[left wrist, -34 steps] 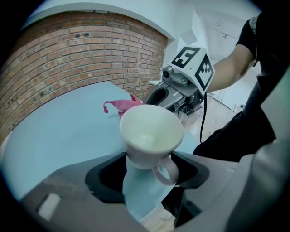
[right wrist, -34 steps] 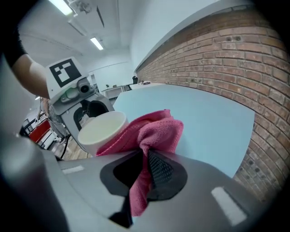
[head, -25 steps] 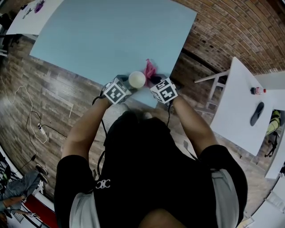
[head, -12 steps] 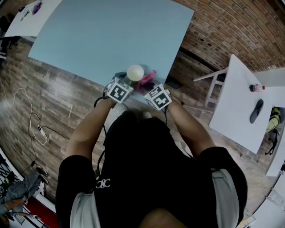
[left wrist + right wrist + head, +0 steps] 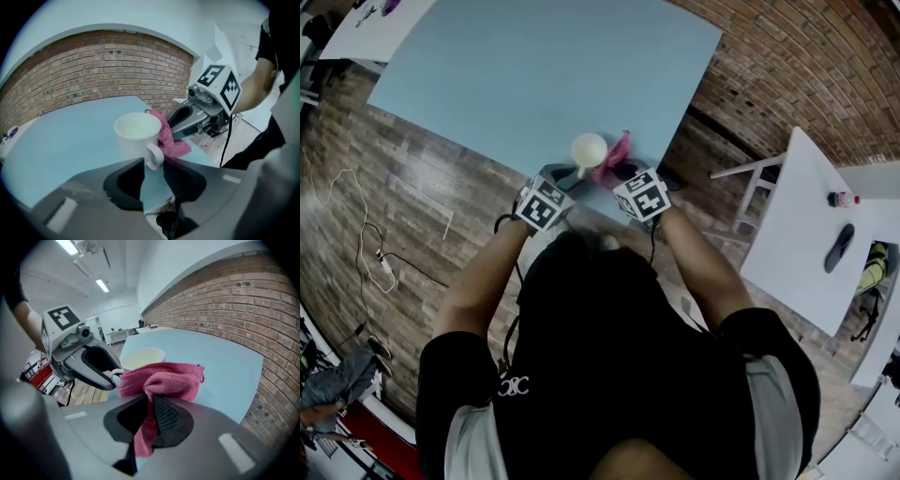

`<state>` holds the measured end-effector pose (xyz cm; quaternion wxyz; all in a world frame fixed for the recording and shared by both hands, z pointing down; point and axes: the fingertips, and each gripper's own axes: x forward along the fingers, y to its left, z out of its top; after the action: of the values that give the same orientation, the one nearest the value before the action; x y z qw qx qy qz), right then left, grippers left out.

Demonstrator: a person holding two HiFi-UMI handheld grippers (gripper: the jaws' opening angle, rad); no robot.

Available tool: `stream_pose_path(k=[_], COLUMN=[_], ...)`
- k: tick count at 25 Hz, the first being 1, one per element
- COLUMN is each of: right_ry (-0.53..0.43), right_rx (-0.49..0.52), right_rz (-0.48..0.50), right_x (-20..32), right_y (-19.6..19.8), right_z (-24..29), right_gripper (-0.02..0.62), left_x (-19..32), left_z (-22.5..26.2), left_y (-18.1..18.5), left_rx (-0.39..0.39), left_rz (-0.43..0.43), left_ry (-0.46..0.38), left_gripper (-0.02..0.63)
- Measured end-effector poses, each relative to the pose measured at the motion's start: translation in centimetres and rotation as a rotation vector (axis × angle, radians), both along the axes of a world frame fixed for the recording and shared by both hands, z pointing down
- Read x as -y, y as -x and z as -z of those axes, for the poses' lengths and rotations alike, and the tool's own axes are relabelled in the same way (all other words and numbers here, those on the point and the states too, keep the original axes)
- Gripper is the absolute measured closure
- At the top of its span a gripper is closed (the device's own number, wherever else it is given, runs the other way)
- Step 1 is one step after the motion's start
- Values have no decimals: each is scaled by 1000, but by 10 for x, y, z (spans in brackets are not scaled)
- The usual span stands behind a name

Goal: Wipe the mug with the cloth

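White ceramic mug [image 5: 138, 136] sits at centre of left gripper view, over near corner of light-blue table [image 5: 534, 66]; in head view it's just above centre. Mug upright, looks empty, handle faces the camera. Base hidden behind gripper body, so can't tell if it rests on tabletop or is just off it.

Left gripper [image 5: 153, 164]: jaws have just been closing, now a narrow gap w/ mug handle between the tips, both tips against the handle sides. Grip is on the handle only, not the mug body.

Right gripper [image 5: 151, 401]: jaws closed tight on pink terry cloth [image 5: 161, 378]. Cloth is bunched up at the pinch, one tail hangs down between the jaws, the rest fans out fwd past the tips. In left gripper view the cloth presses against the mug's right side, next to the handle; right gripper comes in from the right edge of that frame.

Head view: both marker cubes side by side at centre, mug and cloth just above them, grippers close but not touching.

Bkgd: wood-plank floor [image 5: 412, 187] on the left, white side table [image 5: 787, 234] at right edge.
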<state>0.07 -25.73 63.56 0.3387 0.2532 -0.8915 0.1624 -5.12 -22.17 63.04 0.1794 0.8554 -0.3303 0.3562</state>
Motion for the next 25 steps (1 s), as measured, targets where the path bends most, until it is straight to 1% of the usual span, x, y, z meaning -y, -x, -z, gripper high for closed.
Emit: stream_pose_path(k=[1, 3, 6, 8, 11, 14, 16, 18, 22, 25], right_ry=[-2, -7, -16, -29, -60, -124, -151, -137, -90, -74], right_rx=[-2, -7, -22, -39, -64, -119, -151, -156, -143, -138], right_rz=[-2, -7, 0, 32, 112, 214, 244, 231, 174, 110], right_x=[2, 7, 8, 2, -14, -31, -34, -31, -19, -5], right_y=[0, 2, 5, 10, 21, 35, 39, 38, 33, 27], right_z=[0, 1, 3, 4, 9, 7, 3, -1, -5, -6], right_gripper=[558, 558, 558, 558, 558, 558, 558, 558, 558, 558], left_x=[-1, -1, 0, 0, 0, -3, -4, -5, -4, -3], left_z=[2, 5, 5, 6, 5, 5, 7, 6, 10, 10], left_y=[-1, -4, -6, -7, -10, -10, -9, -10, -15, -17], left_rx=[-4, -9, -15, -20, -24, -31, -38, -43, -49, -45], left_rz=[-2, -5, -11, -19, -36, -56, -65, -72, -90, -112], left_ry=[-5, -12, -9, 1, 12, 23, 33, 42, 51, 60], left_gripper=[492, 551, 554, 555, 557, 558, 560, 561, 563, 563])
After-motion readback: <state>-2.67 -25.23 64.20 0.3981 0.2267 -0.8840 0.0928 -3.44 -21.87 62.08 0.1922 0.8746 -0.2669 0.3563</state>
